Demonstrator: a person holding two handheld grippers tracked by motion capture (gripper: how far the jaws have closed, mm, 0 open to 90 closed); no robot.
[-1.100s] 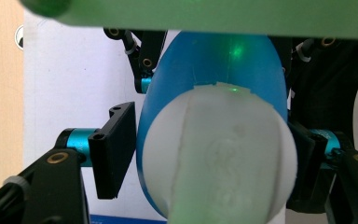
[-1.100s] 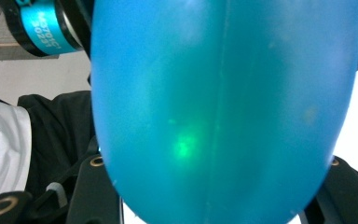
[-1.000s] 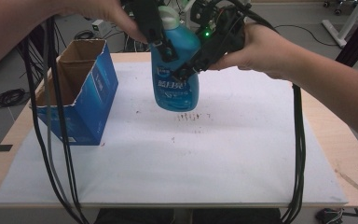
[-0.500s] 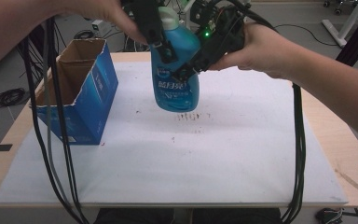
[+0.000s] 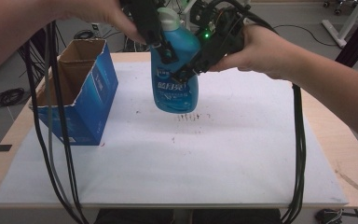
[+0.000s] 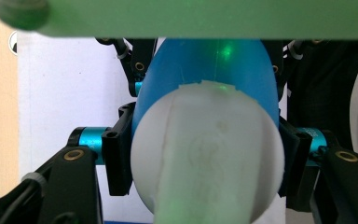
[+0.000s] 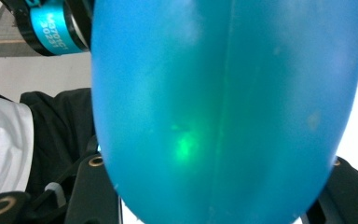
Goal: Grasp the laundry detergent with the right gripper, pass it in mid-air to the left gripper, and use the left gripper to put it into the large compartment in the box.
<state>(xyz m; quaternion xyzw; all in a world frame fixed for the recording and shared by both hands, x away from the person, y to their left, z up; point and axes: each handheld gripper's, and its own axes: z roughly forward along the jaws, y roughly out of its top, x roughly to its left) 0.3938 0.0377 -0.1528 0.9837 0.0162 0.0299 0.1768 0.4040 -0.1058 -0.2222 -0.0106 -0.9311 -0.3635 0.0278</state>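
A blue detergent bottle (image 5: pixel 175 81) with a white pump top hangs upright above the table, held from two sides. My left gripper (image 5: pixel 164 46) comes down from above; its jaws have just been closing and now press on the bottle's white top (image 6: pixel 205 158) from both sides. From the right, my right gripper (image 5: pixel 189 70) is shut across the blue body (image 7: pixel 223 107), its fingers on either flank. A white and blue label faces the camera in the high view.
An open blue cardboard box (image 5: pixel 77 93) stands at the table's left, its top flaps up. A white sheet (image 5: pixel 214 163) covers the wooden table (image 5: pixel 328 135). Black cables (image 5: pixel 51 140) hang down at the left and others (image 5: pixel 300 140) at the right.
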